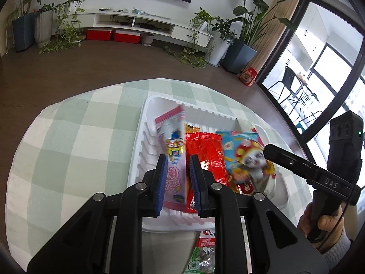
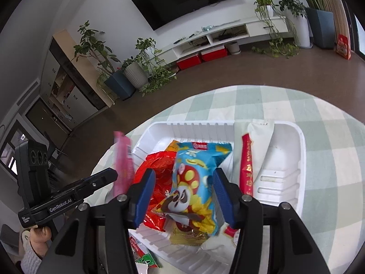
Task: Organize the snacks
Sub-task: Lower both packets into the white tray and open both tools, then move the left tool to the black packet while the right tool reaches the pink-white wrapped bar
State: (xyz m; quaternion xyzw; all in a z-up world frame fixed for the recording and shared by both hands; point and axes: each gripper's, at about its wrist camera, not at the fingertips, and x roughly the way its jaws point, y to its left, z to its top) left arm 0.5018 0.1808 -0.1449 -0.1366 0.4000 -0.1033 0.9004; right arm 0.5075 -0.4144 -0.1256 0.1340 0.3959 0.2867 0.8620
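A white plastic tray (image 1: 146,123) sits on the green-checked tablecloth; it also shows in the right wrist view (image 2: 298,159). My left gripper (image 1: 176,169) is shut on a pink snack packet (image 1: 173,141) with a cartoon penguin, held over the tray's left part; the same packet shows in the right wrist view (image 2: 123,162). My right gripper (image 2: 184,189) is open, its fingers either side of a blue panda snack bag (image 2: 194,182), which also shows in the left wrist view (image 1: 244,155). A red crinkled bag (image 1: 205,150) lies in the tray between them.
A long red stick packet (image 2: 247,164) and a white packet (image 2: 260,137) lie in the tray's right compartment. A green snack pack (image 1: 203,255) lies on the cloth in front of the tray. The table edge drops to brown floor beyond.
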